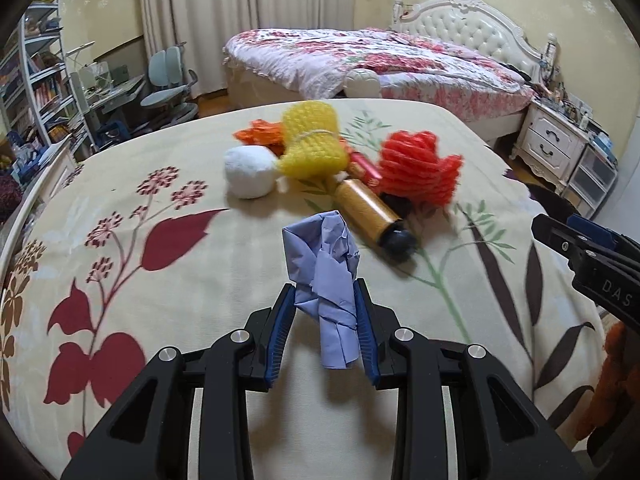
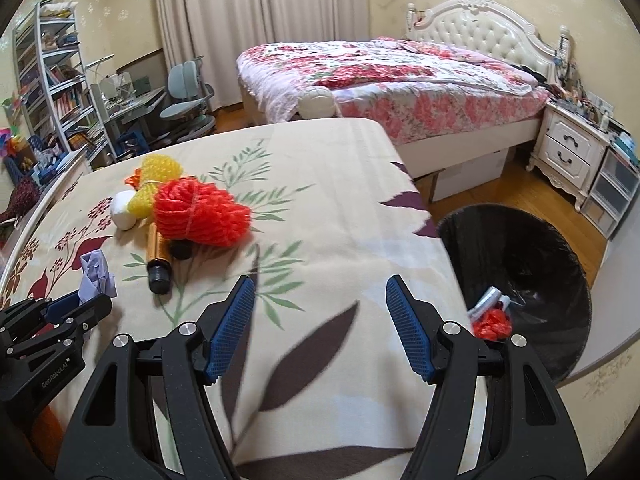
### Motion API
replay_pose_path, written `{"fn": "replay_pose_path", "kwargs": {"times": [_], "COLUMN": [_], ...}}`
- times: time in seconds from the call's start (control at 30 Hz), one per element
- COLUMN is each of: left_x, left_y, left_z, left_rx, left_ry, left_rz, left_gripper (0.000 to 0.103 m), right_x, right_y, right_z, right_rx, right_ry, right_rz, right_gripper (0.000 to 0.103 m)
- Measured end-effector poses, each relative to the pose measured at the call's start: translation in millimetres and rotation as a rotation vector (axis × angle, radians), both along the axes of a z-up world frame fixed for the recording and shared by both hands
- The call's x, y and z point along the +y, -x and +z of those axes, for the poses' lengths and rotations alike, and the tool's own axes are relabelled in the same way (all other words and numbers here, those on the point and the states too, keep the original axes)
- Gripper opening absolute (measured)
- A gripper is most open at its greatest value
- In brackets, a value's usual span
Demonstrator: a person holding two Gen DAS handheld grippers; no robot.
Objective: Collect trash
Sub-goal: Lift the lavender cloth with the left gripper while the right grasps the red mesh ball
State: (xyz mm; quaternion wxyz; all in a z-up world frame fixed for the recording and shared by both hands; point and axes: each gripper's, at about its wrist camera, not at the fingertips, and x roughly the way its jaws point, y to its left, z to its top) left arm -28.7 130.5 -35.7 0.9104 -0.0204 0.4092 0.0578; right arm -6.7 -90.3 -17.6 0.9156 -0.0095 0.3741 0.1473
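Above the floral bedspread point(image 1: 160, 280), left gripper point(image 1: 325, 300) fingers clamp crumpled blue paper point(image 1: 326, 264) (right gripper point(image 2: 320, 320) fingers apart, empty).

A gold bottle point(image 2: 158, 258) lies partly hidden beneath the red foam net point(image 2: 200, 212), its black cap point(image 1: 398, 242) blurred in the left wrist view. The right gripper point(image 1: 576, 256) is cut off at that view's edge, and the trash bin's point(image 2: 520, 240) contents sit half behind a finger point(image 2: 408, 328).

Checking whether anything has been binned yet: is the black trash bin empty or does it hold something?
Not empty. The black trash bin already holds red netting and a whitish tube at its bottom.
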Motion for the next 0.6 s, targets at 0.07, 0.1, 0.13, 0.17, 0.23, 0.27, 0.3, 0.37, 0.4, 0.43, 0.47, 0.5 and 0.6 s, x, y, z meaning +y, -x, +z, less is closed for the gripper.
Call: {"fn": "replay_pose_path", "kwargs": {"times": [0.07, 0.1, 0.13, 0.17, 0.23, 0.27, 0.3, 0.37, 0.4, 0.43, 0.47, 0.5, 0.6], "left_x": [13, 19, 25, 30, 41, 47, 53, 64, 68, 72, 76, 78, 84], "left_y": [-1, -1, -1, -1, -2, -2, -3, -4, -4, -5, -5, -4, -5], "left_z": [1, 1, 1, 1, 1, 1, 0, -1, -2, -2, -2, -2, -2], "left_rx": [-0.003, -0.004, -0.005, -0.006, -0.008, -0.007, -0.005, -0.003, -0.002, 0.0, 0.0, -0.001, -0.006], "left_ry": [-0.006, -0.009, -0.014, -0.019, -0.035, -0.033, -0.029, -0.029, -0.028, -0.025, -0.023, -0.023, -0.023], "left_rz": [0.03, 0.041, 0.057, 0.068, 0.095, 0.105, 0.117, 0.14, 0.148, 0.156, 0.161, 0.165, 0.174], "left_gripper": [0.032, 0.032, 0.032, 0.032, 0.032, 0.032, 0.032, 0.032, 0.032, 0.032, 0.032, 0.032, 0.032], "right_x": [12, 18, 27, 32, 46, 52, 58, 71, 77, 83, 88, 93, 105], "right_y": [-2, -3, -5, -6, -10, -11, -12, -17, -19, -23, -25, -28, -35], "right_z": [3, 5, 7, 9, 13, 14, 15, 16, 16, 16, 15, 15, 11], "right_rx": [-0.005, -0.009, -0.014, -0.017, -0.024, -0.027, -0.03, -0.032, -0.031, -0.029, -0.029, -0.028, -0.02], "right_ry": [-0.003, -0.002, -0.001, -0.002, 0.001, 0.003, 0.004, 0.005, 0.007, 0.011, 0.014, 0.018, 0.032], "right_rz": [0.025, 0.038, 0.056, 0.067, 0.094, 0.104, 0.113, 0.133, 0.14, 0.145, 0.15, 0.156, 0.164], "right_gripper": [0.067, 0.067, 0.067, 0.067, 0.069, 0.071, 0.072, 0.072, 0.072, 0.072, 0.072, 0.072, 0.072]}}
